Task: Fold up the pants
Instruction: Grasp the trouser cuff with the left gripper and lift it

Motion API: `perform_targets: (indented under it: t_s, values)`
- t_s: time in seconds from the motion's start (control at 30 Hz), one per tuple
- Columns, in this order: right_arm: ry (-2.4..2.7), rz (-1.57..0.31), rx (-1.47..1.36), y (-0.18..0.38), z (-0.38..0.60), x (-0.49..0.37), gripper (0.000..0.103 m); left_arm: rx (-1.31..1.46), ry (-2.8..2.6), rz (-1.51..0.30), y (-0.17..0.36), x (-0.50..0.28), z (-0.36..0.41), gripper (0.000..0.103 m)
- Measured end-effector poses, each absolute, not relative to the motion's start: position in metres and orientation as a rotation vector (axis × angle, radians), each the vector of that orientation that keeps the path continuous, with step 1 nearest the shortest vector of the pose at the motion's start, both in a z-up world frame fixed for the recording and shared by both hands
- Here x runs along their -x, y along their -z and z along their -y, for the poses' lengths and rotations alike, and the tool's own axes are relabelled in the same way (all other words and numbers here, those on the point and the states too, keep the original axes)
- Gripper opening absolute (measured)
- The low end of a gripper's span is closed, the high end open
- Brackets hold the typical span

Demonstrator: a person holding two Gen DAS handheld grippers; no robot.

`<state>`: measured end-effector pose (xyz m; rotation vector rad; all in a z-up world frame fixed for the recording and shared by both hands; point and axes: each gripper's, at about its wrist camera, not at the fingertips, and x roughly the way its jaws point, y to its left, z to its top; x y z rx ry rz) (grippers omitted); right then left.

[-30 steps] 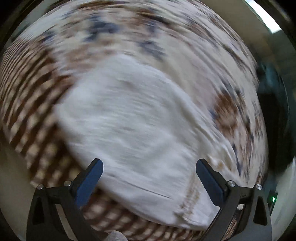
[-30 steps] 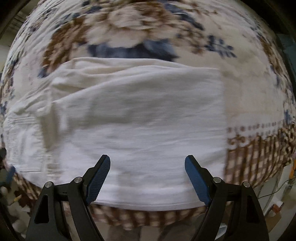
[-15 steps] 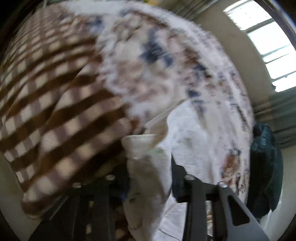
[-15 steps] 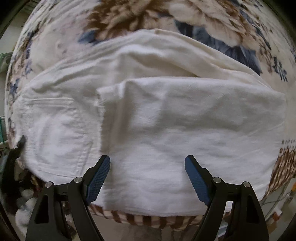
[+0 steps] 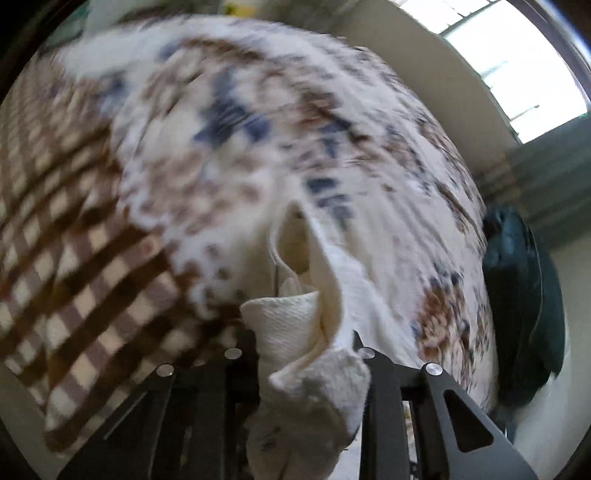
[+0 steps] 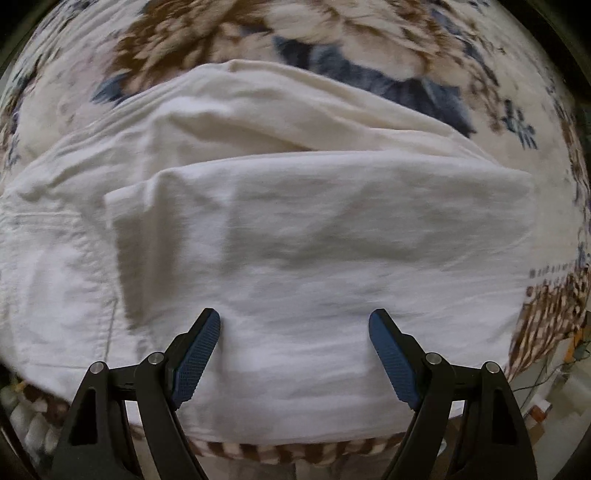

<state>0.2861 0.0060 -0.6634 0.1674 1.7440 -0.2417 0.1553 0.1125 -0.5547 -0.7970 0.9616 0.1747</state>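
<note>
Two grippers, one end of the pants already pinched

Both grippers are over the white pants (image 6: 295, 236), which lie on a flowered blanket (image 6: 207, 33) with a brown checked border. The left gripper (image 5: 306, 354) is clamped on a bunched end of the pants (image 5: 295, 332): cloth fills the space between its fingers and spills toward the camera, and a raised flap stands just ahead of the tips. Its pads are hidden by the cloth. The right gripper (image 6: 294, 325) has its jaws wide apart and holds nothing; its blue pads (image 6: 195, 358) hover over the near edge of the pants, though whether they touch the cloth I cannot tell.

From the right gripper, the pants spread straight ahead and to both sides, long axis running left to right across its view. A folded layer lies on top, its free edge ahead and to the left of the tips, and a pocket seam shows further left. The near hem sits just below the pads, with the checked border showing under it.

Judging by this, the next fold turns on carrying the held end along that long axis, toward the side the right gripper covers. The left gripper has the grip; the right is nearer the flat middle and better placed to pin or catch the near edge
</note>
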Motion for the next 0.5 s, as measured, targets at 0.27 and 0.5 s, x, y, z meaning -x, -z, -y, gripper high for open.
perform_targets:
  t_s: [0.27, 0.5]
  values:
    - [0.271, -1.701, -0.132, 0.656, 0.064, -0.267, 0.091, 0.549, -0.043, -0.922, 0.47, -0.169, -0.021, 0.019]
    - [0.374, -1.614, -0.182, 0.62, 0.176, -0.232, 0.091, 0.435, 0.099, -0.955, 0.443, -0.172, 0.082, 0.019]
